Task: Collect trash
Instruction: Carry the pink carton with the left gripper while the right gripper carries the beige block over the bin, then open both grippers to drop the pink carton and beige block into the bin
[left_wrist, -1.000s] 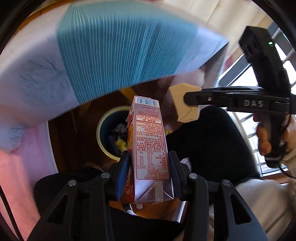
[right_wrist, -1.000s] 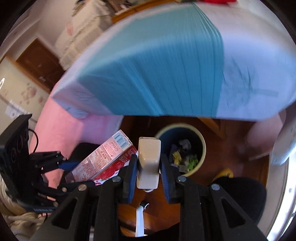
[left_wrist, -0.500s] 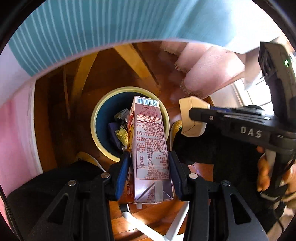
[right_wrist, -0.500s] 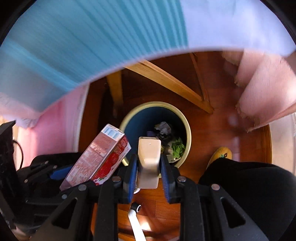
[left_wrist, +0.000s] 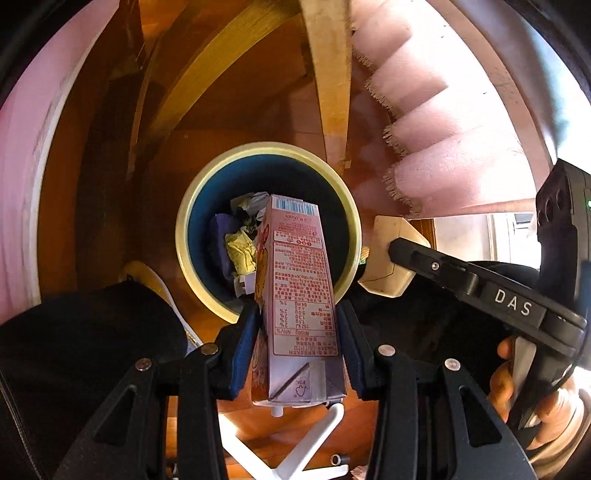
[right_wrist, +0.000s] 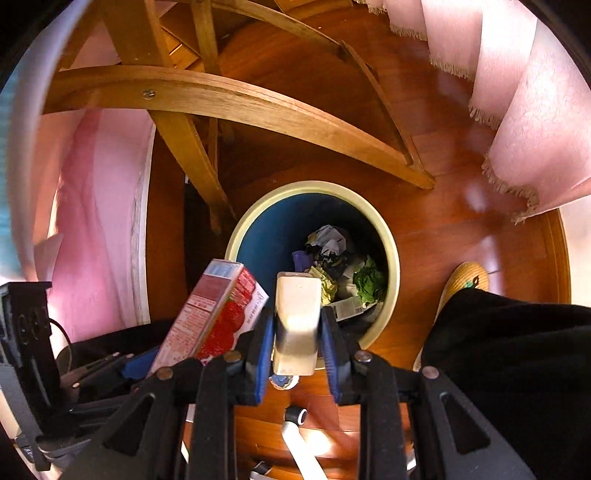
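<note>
left gripper (left_wrist: 299, 332) pinches a carton (left_wrist: 299, 295), right gripper (right_wrist: 297, 332) a cream box (right_wrist: 297, 317) — centre each over the bin (right_wrist: 391, 243) before letting go.

At lower centre of the frame, the right gripper (right_wrist: 297, 332) clamps a cream box (right_wrist: 296, 321) between its blue pads, above a round bin (right_wrist: 392, 254) with a pale rim and blue inside, holding crumpled trash (right_wrist: 340, 266). At lower left, the left gripper (right_wrist: 122, 365) holds a pink carton (right_wrist: 214, 310). Pale wooden table legs (right_wrist: 236, 103) cross the upper frame; pink curtains (right_wrist: 535, 122) hang at upper right.
</note>
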